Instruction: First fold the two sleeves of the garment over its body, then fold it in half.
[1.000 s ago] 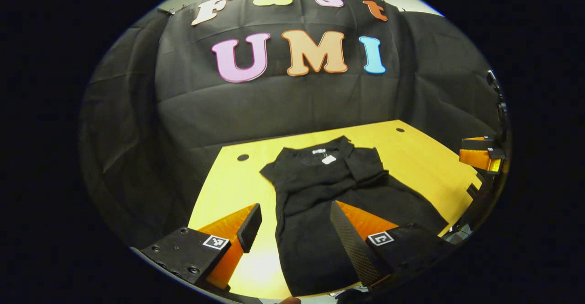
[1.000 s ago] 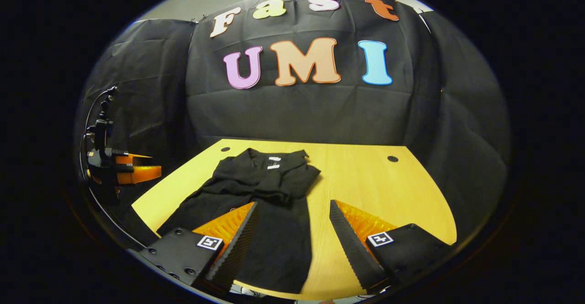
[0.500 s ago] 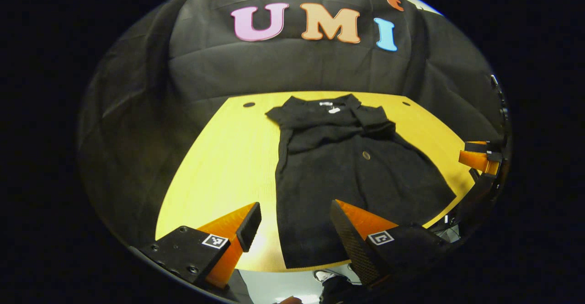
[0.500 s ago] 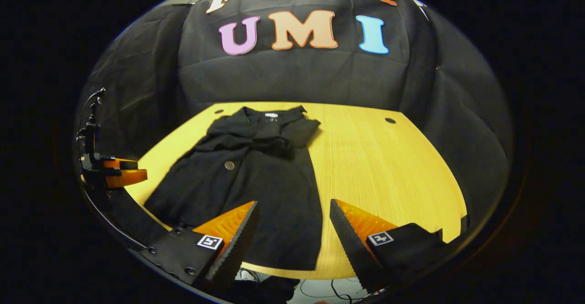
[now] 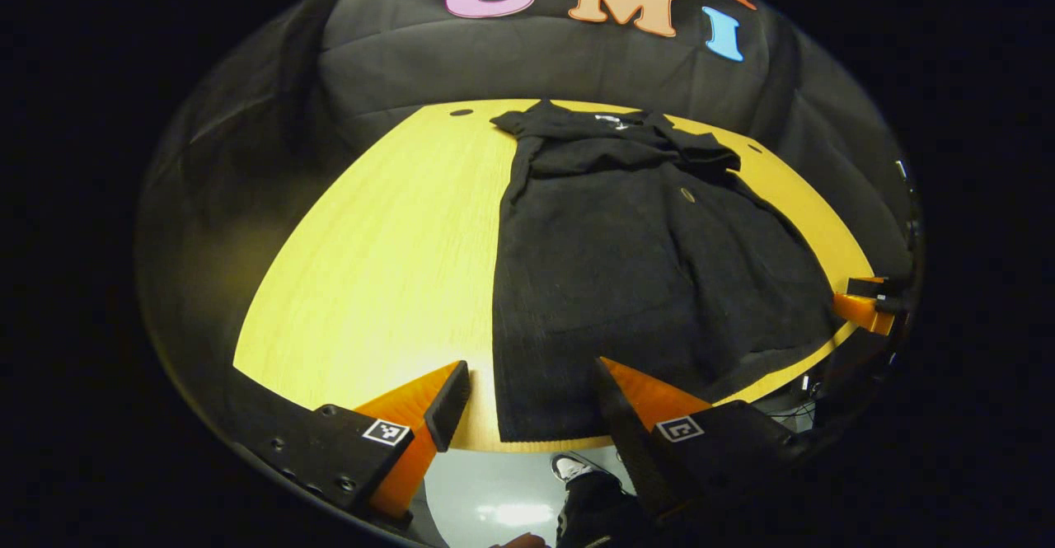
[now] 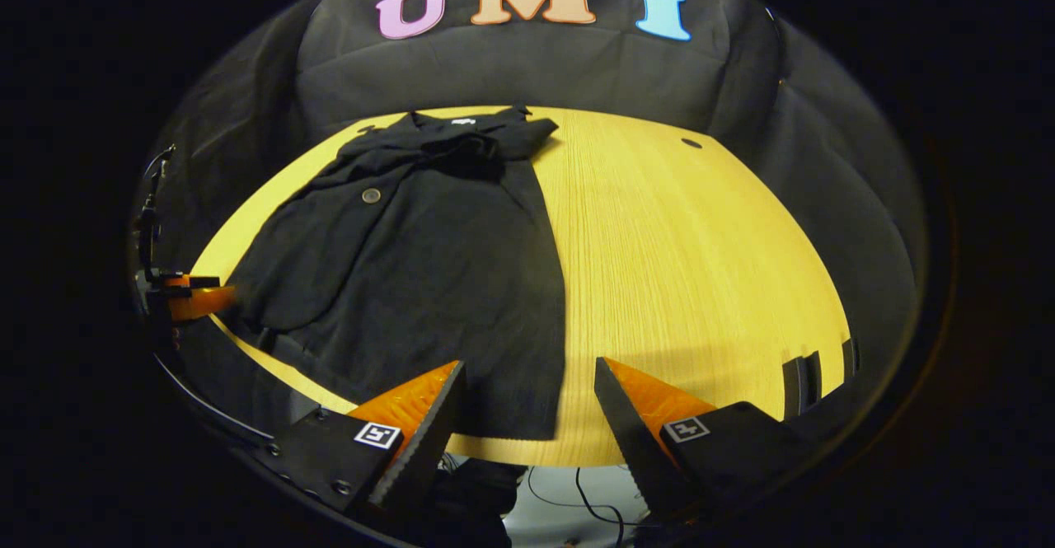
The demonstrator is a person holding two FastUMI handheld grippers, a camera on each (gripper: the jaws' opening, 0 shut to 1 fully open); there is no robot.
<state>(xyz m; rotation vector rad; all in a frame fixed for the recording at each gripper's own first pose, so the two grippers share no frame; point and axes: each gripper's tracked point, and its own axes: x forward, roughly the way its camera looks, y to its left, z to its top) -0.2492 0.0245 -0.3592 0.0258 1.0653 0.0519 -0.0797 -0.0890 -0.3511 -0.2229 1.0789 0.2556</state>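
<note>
Both grippers (image 5: 527,404) (image 6: 527,400) raised since second ago, jaws spread, empty; garment (image 5: 626,259) sleeves folded on surface (image 5: 387,268); half-fold next

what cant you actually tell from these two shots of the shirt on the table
- Garment, both views: black on black, so how the sleeves lie over the body is unclear.
- Neck tag, left gripper view: too small to make out.
- Other gripper, right gripper view: squeezed at the fisheye edge, its opening unreadable.
- Under the table: hidden by the tabletop, apart from a shoe.
</note>
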